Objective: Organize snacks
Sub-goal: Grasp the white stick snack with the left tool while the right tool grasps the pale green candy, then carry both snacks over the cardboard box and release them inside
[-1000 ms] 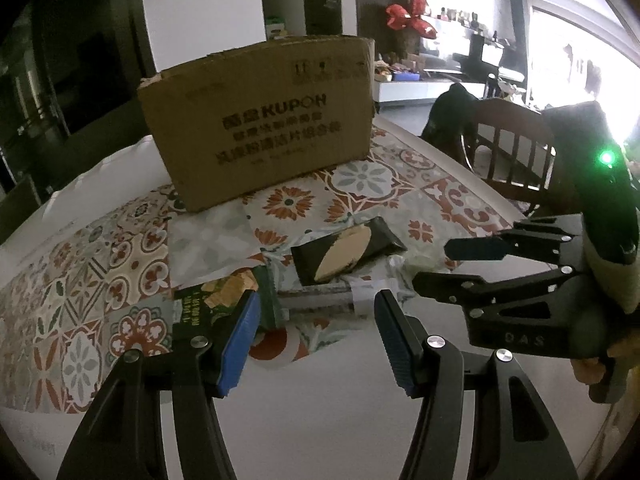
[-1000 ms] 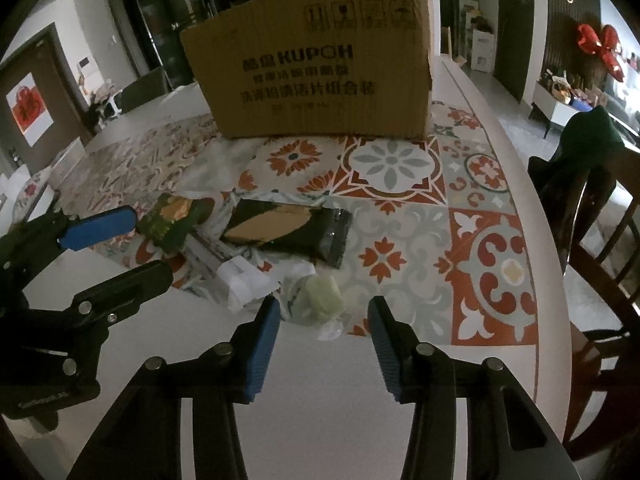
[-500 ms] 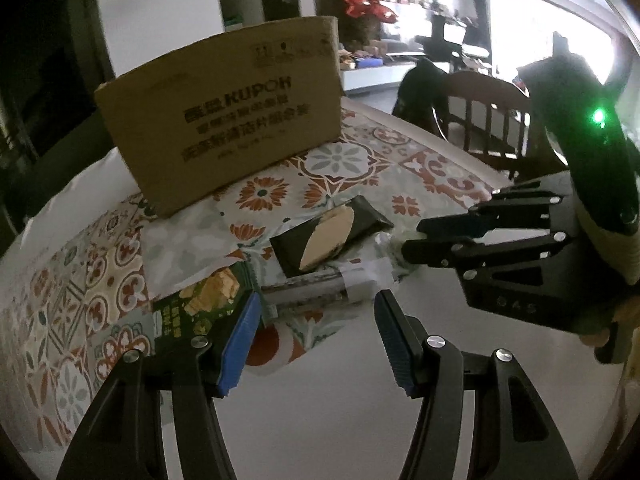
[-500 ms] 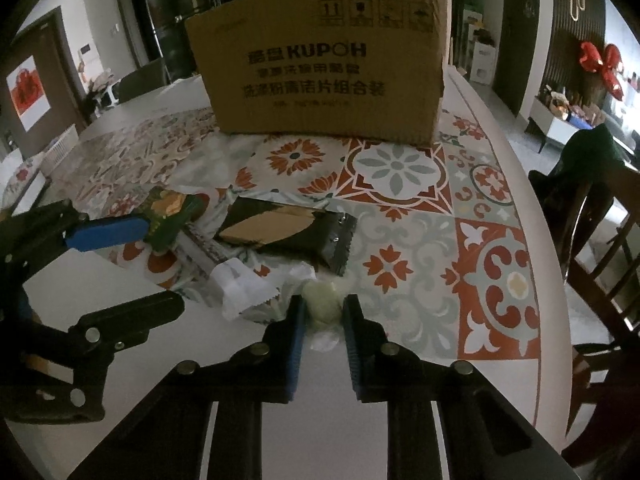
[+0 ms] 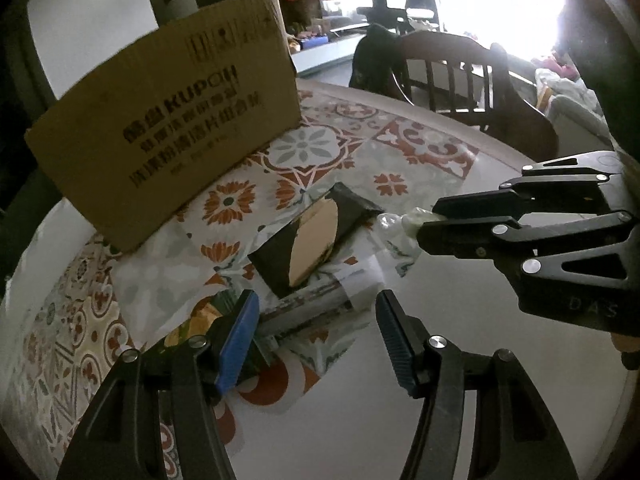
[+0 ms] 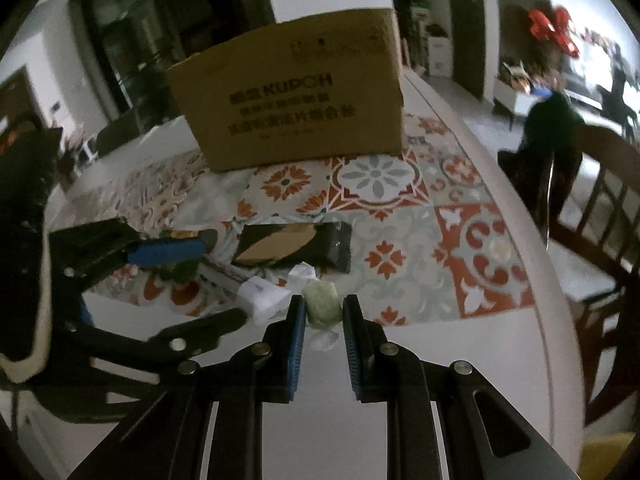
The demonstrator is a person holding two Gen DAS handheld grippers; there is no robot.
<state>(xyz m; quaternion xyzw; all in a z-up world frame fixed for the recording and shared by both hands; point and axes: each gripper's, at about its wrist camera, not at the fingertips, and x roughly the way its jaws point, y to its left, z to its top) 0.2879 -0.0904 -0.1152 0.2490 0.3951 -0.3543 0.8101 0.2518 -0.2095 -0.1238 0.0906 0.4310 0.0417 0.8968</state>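
Lifted since the earlier frames, the pale green wrapped candy [image 6: 322, 307] was off the table and pinched between the blue pads of the right gripper [image 6: 322, 312], at lower centre of the right wrist view. That gripper's fingers were pressed against the candy's two sides, its clear wrapper twists showing above and below. From the left wrist view, the right gripper [image 5: 426, 222] reached in level from the right edge, the candy [image 5: 414, 218] at its tip. The left gripper [image 5: 316, 334] hovered at lower centre, fingers spread wide and holding nothing. Between and just beyond its pads lay a slim stick packet [image 5: 308, 306] and a green snack packet [image 5: 208, 320]; the dark wafer packet [image 5: 316, 240] lay farther on. The KUPOH cardboard box [image 5: 160, 128] stood at upper left on the patterned tablecloth [image 5: 420, 148].
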